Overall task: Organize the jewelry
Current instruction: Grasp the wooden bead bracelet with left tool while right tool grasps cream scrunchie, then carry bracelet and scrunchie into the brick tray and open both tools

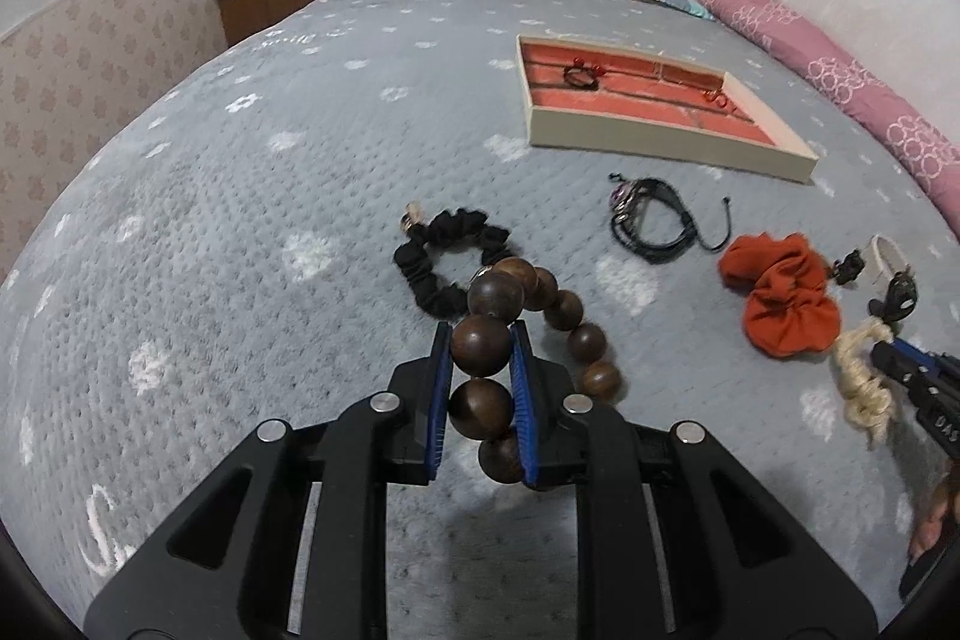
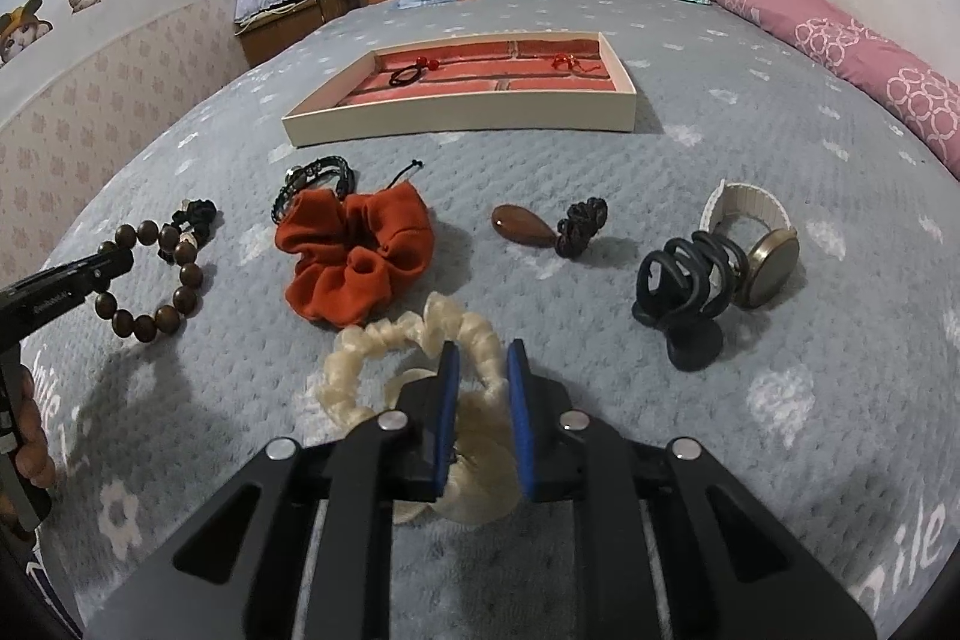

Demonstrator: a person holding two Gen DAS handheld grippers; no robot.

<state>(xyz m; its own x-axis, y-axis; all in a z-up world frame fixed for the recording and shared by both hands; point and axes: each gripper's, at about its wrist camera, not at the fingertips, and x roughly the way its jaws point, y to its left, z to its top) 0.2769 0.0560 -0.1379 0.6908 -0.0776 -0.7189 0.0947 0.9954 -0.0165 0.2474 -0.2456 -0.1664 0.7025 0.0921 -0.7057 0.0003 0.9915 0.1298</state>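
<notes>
Left wrist view. The left gripper [image 1: 480, 340] is clamped on a wooden bead bracelet [image 1: 534, 316], one bead caught between the blue pads and the rest of the loop trailing to the bedspread [image 1: 240, 220]. Beyond lies a black scrunchie [image 1: 447, 253], then a black cord bracelet [image 1: 651, 214] and an orange scrunchie [image 1: 780, 295]. The tray [image 1: 630, 136] sits farther up the bed and holds only two small pieces, a black hair tie [image 1: 581, 76] and a red item [image 1: 717, 98]; most compartments look bare.

Right wrist view. The right gripper [image 2: 483, 358] is closed on a cream scrunchie [image 2: 384, 358], which rests on the bedspread. Unsorted ahead of it: a brown pendant [image 2: 522, 225], a dark knot [image 2: 579, 226], a black claw clip [image 2: 684, 289] and a watch [image 2: 762, 244] touching it.

Judged progress: early. Two pieces are stowed, two are in the grippers, and at least seven wait outside the tray.
</notes>
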